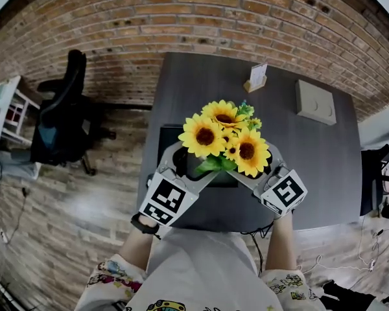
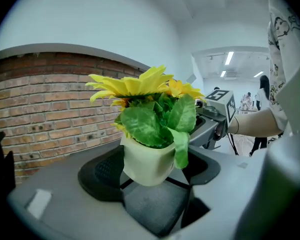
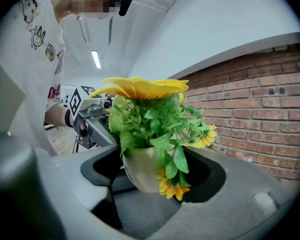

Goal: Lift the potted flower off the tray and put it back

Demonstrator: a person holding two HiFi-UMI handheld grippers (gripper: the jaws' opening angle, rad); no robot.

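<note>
The potted flower [image 1: 225, 137], yellow sunflowers with green leaves in a cream pot [image 2: 146, 159], hangs in the air above the black tray [image 1: 170, 137] on the dark table. My left gripper [image 1: 183, 168] grips the pot from the left and my right gripper [image 1: 259, 173] from the right, each with its jaws wide around it. In the left gripper view the pot sits between the dark pads [image 2: 102, 171], and the right gripper [image 2: 217, 115] shows behind it. In the right gripper view the pot [image 3: 142, 170] fills the gap between the jaws. The blooms hide the pot in the head view.
A dark grey table [image 1: 318, 173] stands against a brick wall [image 1: 201, 11]. On its far side are a small card holder [image 1: 255, 78] and a beige box [image 1: 316, 102]. A black office chair [image 1: 63, 115] stands left of the table.
</note>
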